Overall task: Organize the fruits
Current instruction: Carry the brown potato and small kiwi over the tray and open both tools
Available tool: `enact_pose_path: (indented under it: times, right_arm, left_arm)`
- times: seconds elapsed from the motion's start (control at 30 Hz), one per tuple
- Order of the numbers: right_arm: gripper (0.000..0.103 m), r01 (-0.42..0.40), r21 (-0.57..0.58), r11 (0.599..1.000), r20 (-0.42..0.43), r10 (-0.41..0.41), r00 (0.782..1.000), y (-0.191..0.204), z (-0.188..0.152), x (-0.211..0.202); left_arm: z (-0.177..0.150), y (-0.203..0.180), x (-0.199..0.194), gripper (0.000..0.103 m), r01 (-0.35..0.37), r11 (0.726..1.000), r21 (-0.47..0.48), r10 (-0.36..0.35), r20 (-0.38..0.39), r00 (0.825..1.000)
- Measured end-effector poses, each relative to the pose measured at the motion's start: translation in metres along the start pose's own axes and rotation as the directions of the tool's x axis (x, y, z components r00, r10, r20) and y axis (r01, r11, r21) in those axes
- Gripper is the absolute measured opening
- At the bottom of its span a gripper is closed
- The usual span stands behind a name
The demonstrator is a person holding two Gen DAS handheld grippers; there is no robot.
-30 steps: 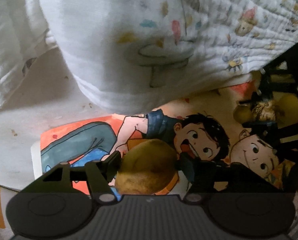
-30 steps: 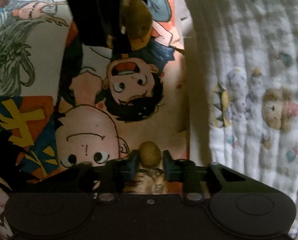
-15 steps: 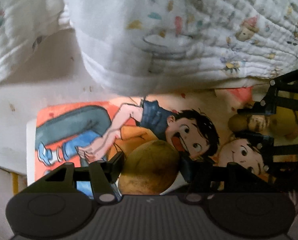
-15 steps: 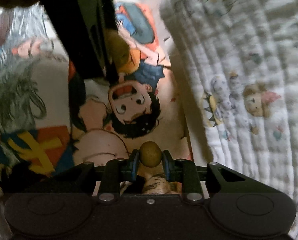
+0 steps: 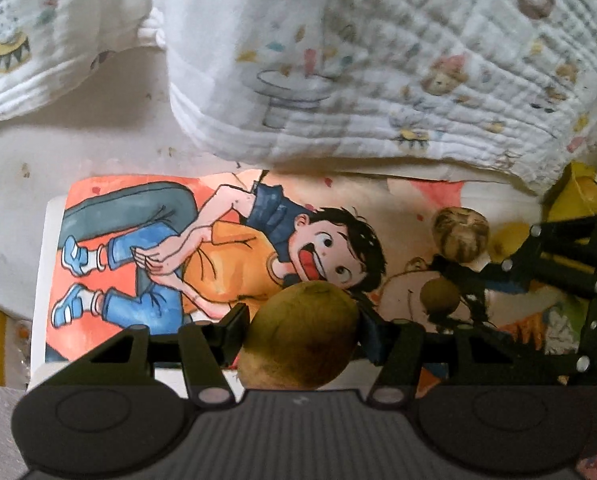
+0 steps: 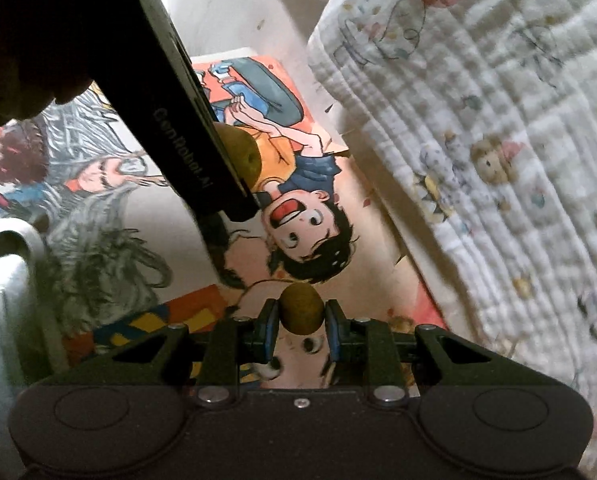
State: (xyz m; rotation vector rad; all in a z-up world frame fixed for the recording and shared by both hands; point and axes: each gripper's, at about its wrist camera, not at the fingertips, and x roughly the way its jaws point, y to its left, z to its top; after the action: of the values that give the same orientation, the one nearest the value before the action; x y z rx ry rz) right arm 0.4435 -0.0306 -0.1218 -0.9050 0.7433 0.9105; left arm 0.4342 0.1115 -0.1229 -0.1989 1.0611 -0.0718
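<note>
My left gripper is shut on a large brown-green oval fruit, held above a cartoon-printed sheet. In the right wrist view my right gripper is shut on a small round brown fruit; its blue pads press both sides. The left wrist view shows that right gripper at the right edge with the small fruit. A striped brown fruit lies on the sheet just beyond it. From the right wrist view, the large fruit peeks out beside the left gripper's dark body.
A white quilted blanket with small prints lies bunched along the far side of the sheet. Yellow fruits sit at the sheet's right end under the blanket's edge. A white container's rim stands at the left of the right wrist view.
Both grippers have risen and rolled with their fruits still held. The right gripper has lifted away from the striped fruit, which stays on the sheet.
</note>
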Motion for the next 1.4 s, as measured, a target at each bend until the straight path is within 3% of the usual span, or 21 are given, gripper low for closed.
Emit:
enact_pose_path:
  times: [0.7, 1.03, 1.4]
  right_arm:
    - [0.026, -0.068, 0.189, 0.980, 0.052, 0.059, 0.997, 0.048, -0.040, -0.079]
    - [0.026, -0.125, 0.288, 0.949, 0.041, 0.118, 0.992, 0.077, -0.061, -0.103]
    - [0.026, -0.170, 0.394, 0.903, -0.004, 0.187, 0.982, 0.104, -0.086, -0.116]
  left_arm:
    - [-0.076, -0.026, -0.062, 0.061, 0.009, 0.998, -0.067, -0.009, 0.011, 1.000]
    - [-0.111, -0.037, -0.077, 0.060, 0.008, 0.996, -0.083, -0.011, -0.033, 0.999]
    - [-0.144, -0.053, -0.076, 0.060, 0.048, 0.999, -0.008, -0.048, -0.072, 0.996]
